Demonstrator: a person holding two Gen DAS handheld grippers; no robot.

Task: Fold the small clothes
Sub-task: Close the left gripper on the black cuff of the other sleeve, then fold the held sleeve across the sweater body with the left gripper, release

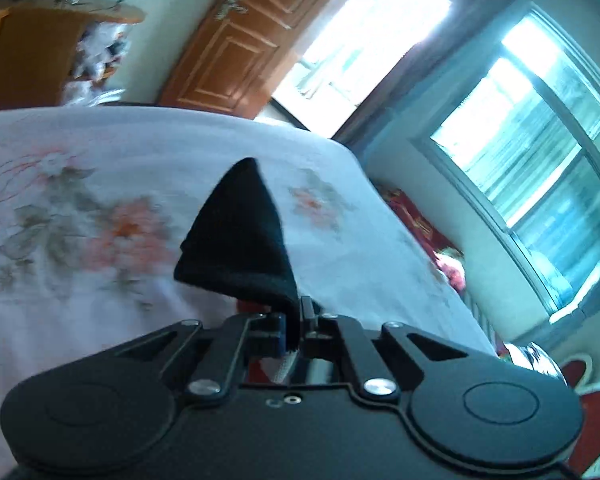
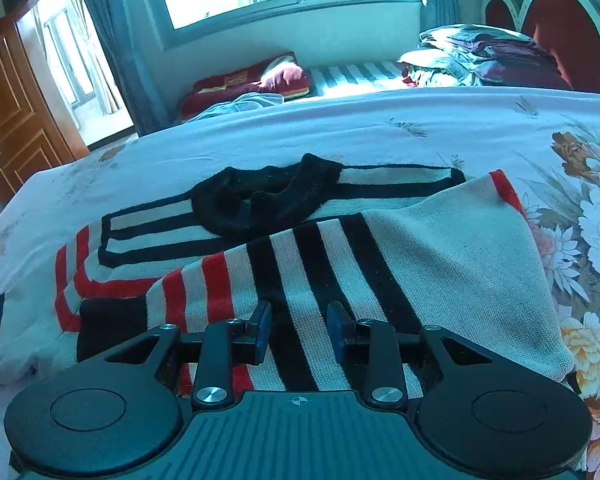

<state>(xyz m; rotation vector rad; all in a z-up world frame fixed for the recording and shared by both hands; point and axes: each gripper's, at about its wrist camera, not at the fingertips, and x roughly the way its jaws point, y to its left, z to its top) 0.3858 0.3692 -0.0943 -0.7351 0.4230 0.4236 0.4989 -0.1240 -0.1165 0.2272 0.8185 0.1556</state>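
Observation:
A small knit sweater (image 2: 400, 248), white with black and red stripes and a black collar (image 2: 260, 200), lies partly folded on the floral bed sheet (image 2: 420, 128). My right gripper (image 2: 299, 330) is open just above its striped folded-over part, holding nothing. My left gripper (image 1: 296, 320) is shut on a black knit edge of the sweater (image 1: 240, 240), which stands up as a dark pointed flap above the bed. The rest of the sweater is hidden in the left wrist view.
The bed's floral sheet (image 1: 80, 220) fills the left wrist view. A pile of folded bedding (image 2: 480, 56) sits at the headboard (image 2: 560, 28). A low striped mattress with a red pillow (image 2: 284, 78) lies under the window. A wooden door (image 2: 16, 120) stands at left.

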